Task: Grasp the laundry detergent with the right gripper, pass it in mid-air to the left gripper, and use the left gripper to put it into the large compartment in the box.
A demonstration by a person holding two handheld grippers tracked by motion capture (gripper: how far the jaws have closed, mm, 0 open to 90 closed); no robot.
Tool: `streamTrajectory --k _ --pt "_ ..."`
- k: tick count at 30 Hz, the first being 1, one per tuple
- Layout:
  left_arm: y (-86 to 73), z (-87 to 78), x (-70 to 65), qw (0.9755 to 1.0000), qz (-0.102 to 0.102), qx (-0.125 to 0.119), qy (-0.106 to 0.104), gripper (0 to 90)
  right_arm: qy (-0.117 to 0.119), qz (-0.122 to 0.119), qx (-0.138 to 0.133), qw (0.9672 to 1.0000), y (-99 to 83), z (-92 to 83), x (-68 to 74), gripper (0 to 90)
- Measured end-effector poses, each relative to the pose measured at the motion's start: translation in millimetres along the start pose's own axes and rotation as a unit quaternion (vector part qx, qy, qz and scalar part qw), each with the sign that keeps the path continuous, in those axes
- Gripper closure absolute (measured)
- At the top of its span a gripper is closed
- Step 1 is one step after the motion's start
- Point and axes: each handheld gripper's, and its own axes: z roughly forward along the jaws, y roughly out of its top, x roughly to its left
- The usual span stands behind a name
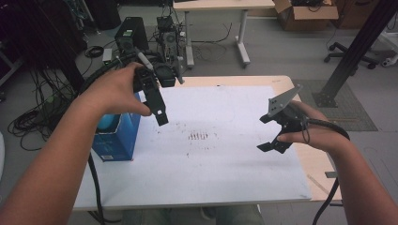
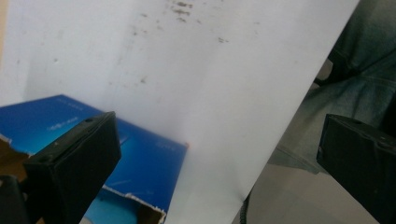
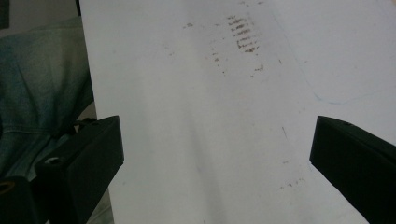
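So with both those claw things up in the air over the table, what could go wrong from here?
The blue box sits at the left edge of the white board, right under the left gripper, so a careless drop of that hand might knock it off. The cable hanging by the box could also snag it. The right gripper hangs over bare board, a lower risk.

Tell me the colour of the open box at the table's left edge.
Blue, with a torn brown cardboard rim: the box shows best in the left gripper view.

Your wooden table [image 1: 281, 84] carries a stained white board [image 1: 225, 164]; blue box [image 1: 117, 136] at its left edge.
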Motion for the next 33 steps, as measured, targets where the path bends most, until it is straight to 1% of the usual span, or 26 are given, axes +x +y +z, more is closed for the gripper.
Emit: streamTrajectory --k 2,3,6,8,9,10,11,12,13,15,16,19,21,22,23,26,27,33 --pt "3.8 4.3 -2.8 0.9998 0.018 0.002 0.001 0.2 0.003 -0.002 0.01 0.9999 0.2 -0.4 -2.2 3.2" --pt "5.6 6.4 -4.3 0.9995 0.031 0.006 0.002 0.2 0.004 -0.003 0.014 0.9999 0.4 -0.6 -3.2 3.1" --pt "10.4 12.7 -7.6 0.9982 0.059 0.014 0.001 0.2 0.009 -0.007 0.024 0.9996 1.9 -0.7 -6.4 3.2" --pt "12.7 18.8 -8.4 0.9974 0.069 0.019 -0.001 0.3 0.011 -0.012 0.031 0.9994 3.4 -0.6 -9.2 3.3" --pt "13.8 21.6 -8.6 0.9969 0.076 0.021 -0.002 0.2 0.013 -0.01 0.034 0.9993 4.2 -0.7 -10.0 3.3" --pt "14.1 25.3 -8.6 0.9966 0.081 0.016 -0.004 0.2 0.015 -0.012 0.036 0.9992 4.8 -0.5 -11.3 3.5" --pt "14.7 28.2 -8.0 0.9963 0.083 0.019 -0.011 0.2 0.017 -0.016 0.037 0.999 5.3 -0.1 -12.9 3.3" --pt "15.2 31.7 -7.4 0.9961 0.085 0.018 -0.013 0.3 0.019 -0.016 0.04 0.9989 5.8 0.5 -14.2 3.4" --pt "15.8 34.7 -6.4 0.9958 0.088 0.022 -0.015 0.2 0.02 -0.017 0.044 0.9987 6.2 1.5 -15.6 3.4" --pt "16.6 40.6 -6.0 0.9953 0.092 0.025 -0.013 0.2 0.023 -0.018 0.051 0.9983 7.1 3.8 -18.1 3.4" --pt "17.1 43.0 -5.7 0.995 0.093 0.031 -0.017 0.2 0.025 -0.018 0.053 0.9981 7.6 4.9 -18.9 3.6" --pt "19.4 48.9 -5.7 0.9944 0.098 0.031 -0.021 0.2 0.029 -0.02 0.056 0.9978 9.3 8.4 -20.6 3.5" --pt "21.7 52.3 -7.4 0.9937 0.101 0.045 -0.021 0.2 0.032 -0.022 0.06 0.9975 10.0 10.5 -21.3 3.7" --pt "22.9 53.2 -8.1 0.9933 0.104 0.047 -0.022 0.2 0.031 -0.022 0.06 0.9974 10.3 11.2 -21.6 3.6" --pt "23.7 53.7 -8.8 0.9931 0.105 0.046 -0.025 0.2 0.031 -0.022 0.061 0.9974 10.4 11.7 -21.8 3.6" --pt "26.0 54.1 -9.5 0.9929 0.109 0.04 -0.026 0.2 0.033 -0.023 0.062 0.9973 10.0 12.4 -22.3 3.6" --pt "26.5 53.7 -9.5 0.9928 0.109 0.043 -0.027 0.2 0.033 -0.022 0.062 0.9973 9.9 12.5 -22.3 3.6" --pt "25.2 53.0 -7.6 0.9935 0.104 0.038 -0.027 0.3 0.035 -0.023 0.062 0.9972 10.2 13.1 -21.3 3.7"
